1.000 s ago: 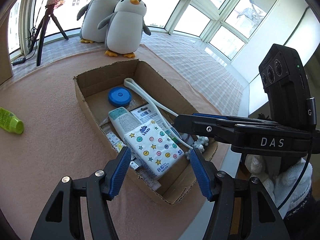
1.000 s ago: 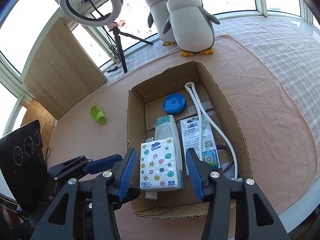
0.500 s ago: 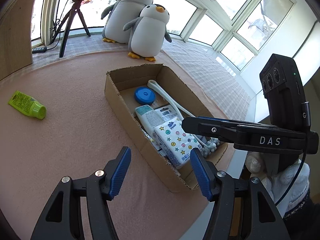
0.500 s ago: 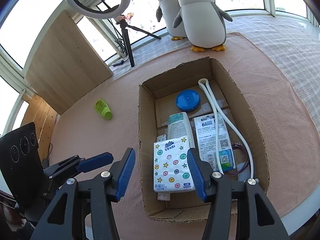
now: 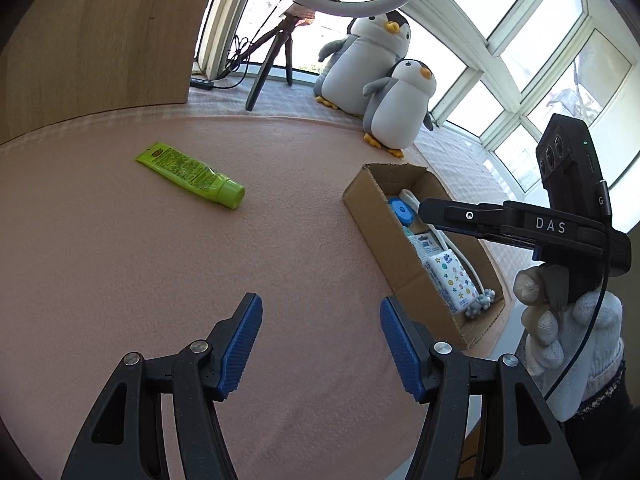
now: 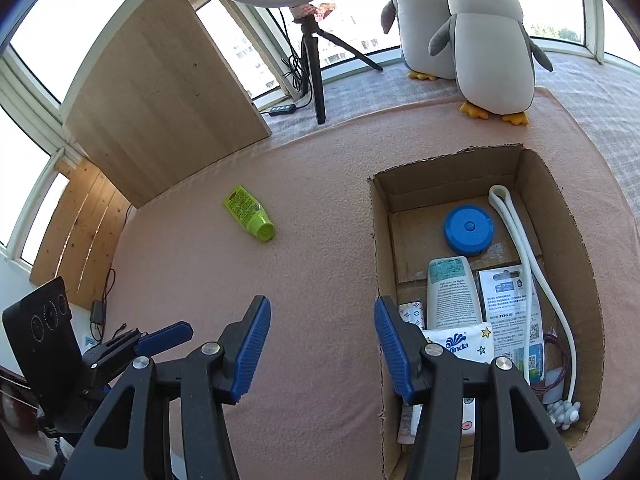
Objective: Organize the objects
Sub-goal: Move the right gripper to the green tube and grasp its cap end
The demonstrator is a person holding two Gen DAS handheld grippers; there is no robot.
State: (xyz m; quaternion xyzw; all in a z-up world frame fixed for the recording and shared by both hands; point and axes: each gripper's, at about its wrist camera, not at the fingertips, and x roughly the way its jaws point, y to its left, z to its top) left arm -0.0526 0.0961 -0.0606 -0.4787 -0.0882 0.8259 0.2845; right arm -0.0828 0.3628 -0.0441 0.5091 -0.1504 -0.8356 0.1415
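The lime-green soft plastic tube (image 5: 190, 173) lies alone on the pink felt mat, well left of the open cardboard box (image 5: 370, 222). Both the left gripper (image 5: 321, 346) and right gripper (image 6: 322, 347) stand half open, empty. The tube looks light, squashy and slick; mid-body seems the best hold.

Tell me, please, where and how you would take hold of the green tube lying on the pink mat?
Grip the green tube across its flat body near the middle, coming from above. It lies flat on the mat with clear space around, and the cap end looks rounder.
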